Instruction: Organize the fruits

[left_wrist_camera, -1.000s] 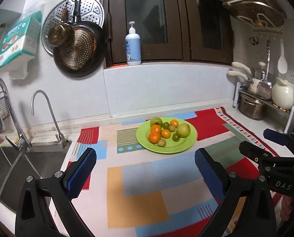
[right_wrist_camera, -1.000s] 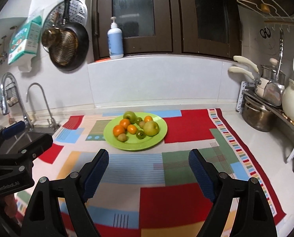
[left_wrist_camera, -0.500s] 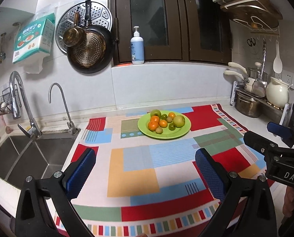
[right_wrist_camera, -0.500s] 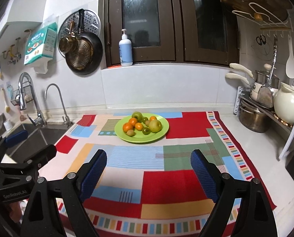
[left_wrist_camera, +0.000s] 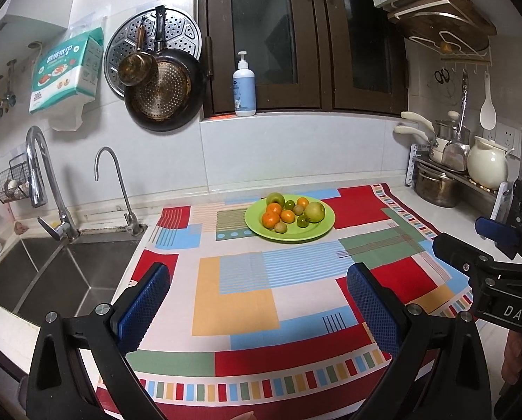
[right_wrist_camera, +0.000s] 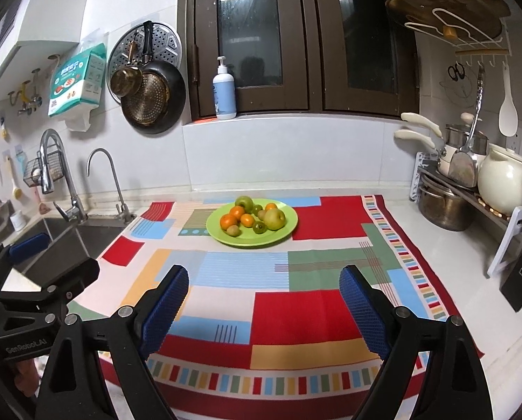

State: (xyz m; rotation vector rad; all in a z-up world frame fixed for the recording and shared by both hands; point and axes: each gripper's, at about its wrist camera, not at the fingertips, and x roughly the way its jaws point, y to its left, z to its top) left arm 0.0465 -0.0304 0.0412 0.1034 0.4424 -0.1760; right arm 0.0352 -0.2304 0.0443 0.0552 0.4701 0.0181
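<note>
A green plate (left_wrist_camera: 317,232) (right_wrist_camera: 282,236) sits at the far side of a colourful patchwork cloth (left_wrist_camera: 246,294) (right_wrist_camera: 289,301). It holds several fruits: oranges (left_wrist_camera: 270,219) (right_wrist_camera: 229,222), a yellow-green apple (left_wrist_camera: 315,211) (right_wrist_camera: 275,218), a green apple (left_wrist_camera: 275,198) (right_wrist_camera: 244,203), small green fruits and kiwis. My left gripper (left_wrist_camera: 257,301) is open and empty, well short of the plate above the cloth's near part. My right gripper (right_wrist_camera: 264,301) is open and empty at the same distance. Each gripper shows at the edge of the other's view.
A steel sink (left_wrist_camera: 50,273) with two taps lies left of the cloth. Pots and a white jug (left_wrist_camera: 486,168) stand on a rack at the right. A knife block (right_wrist_camera: 521,280) stands at the right edge. Pans hang on the wall; a soap bottle (left_wrist_camera: 244,85) stands on the sill.
Both grippers have pulled back from the plate toward the counter's near edge; the plate looks smaller and more of the cloth shows. Both stayed open.
</note>
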